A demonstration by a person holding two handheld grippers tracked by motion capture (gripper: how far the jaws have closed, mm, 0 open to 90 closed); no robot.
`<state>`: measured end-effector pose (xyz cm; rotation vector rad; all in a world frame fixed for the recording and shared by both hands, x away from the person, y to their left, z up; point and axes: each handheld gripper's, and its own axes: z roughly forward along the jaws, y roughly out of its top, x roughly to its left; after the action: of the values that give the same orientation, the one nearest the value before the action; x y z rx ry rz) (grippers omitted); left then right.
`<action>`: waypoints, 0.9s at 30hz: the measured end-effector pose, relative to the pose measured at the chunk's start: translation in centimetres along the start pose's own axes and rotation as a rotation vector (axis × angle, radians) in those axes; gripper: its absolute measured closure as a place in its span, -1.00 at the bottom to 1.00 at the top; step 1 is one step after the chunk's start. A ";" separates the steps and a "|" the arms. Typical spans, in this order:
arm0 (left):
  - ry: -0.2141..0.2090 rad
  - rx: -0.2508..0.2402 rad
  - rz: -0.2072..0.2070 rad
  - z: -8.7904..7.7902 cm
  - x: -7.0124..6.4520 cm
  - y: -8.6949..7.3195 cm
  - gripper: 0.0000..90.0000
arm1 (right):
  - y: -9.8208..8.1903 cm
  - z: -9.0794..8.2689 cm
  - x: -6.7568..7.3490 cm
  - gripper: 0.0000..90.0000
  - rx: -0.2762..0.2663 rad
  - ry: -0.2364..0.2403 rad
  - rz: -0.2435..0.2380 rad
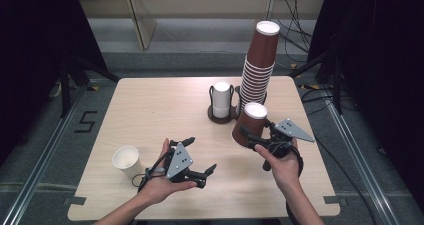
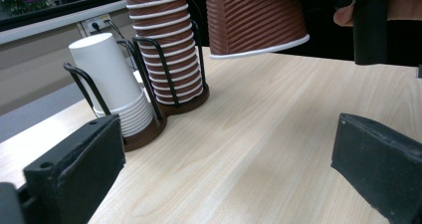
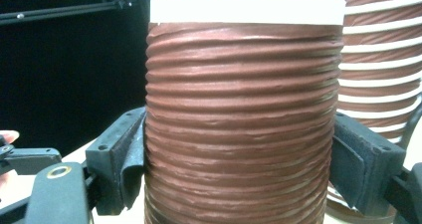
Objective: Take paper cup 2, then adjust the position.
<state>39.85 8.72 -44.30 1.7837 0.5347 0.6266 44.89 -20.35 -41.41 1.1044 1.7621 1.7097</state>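
Observation:
My right gripper (image 1: 252, 135) is shut on a ribbed brown paper cup (image 1: 248, 122), turned upside down with its white base on top. In the right gripper view the brown cup (image 3: 239, 114) sits between both pads (image 3: 122, 159), which press on its sides. Seen from the left gripper view, the brown cup (image 2: 254, 20) hangs rim down a little above the table. My left gripper (image 1: 200, 155) is held low over the table's front middle, open, with nothing between its jaws; the left gripper (image 2: 226, 169) faces the cup holders.
A tall stack of brown cups (image 1: 257, 67) and a short stack of white cups (image 1: 221, 100) stand in a dark wire holder (image 1: 220, 117) at the table's back. A single white cup (image 1: 126, 160) stands upright at the front left. The wooden table (image 1: 150, 110) has edges all around.

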 end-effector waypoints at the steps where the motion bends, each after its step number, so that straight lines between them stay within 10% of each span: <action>1: 0.001 0.001 0.001 0.0 0.0 -0.1 -1.00 | -0.2 0.2 0.1 -0.57 -0.012 0.014 0.012; 27: -0.058 0.003 -0.022 1.6 -1.0 -1.5 -1.00 | -2.9 1.1 1.9 -0.59 0.041 0.058 0.114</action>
<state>40.10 7.35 -46.29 1.7914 0.5155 0.5568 43.95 -17.90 -43.93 1.2058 1.8086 1.7966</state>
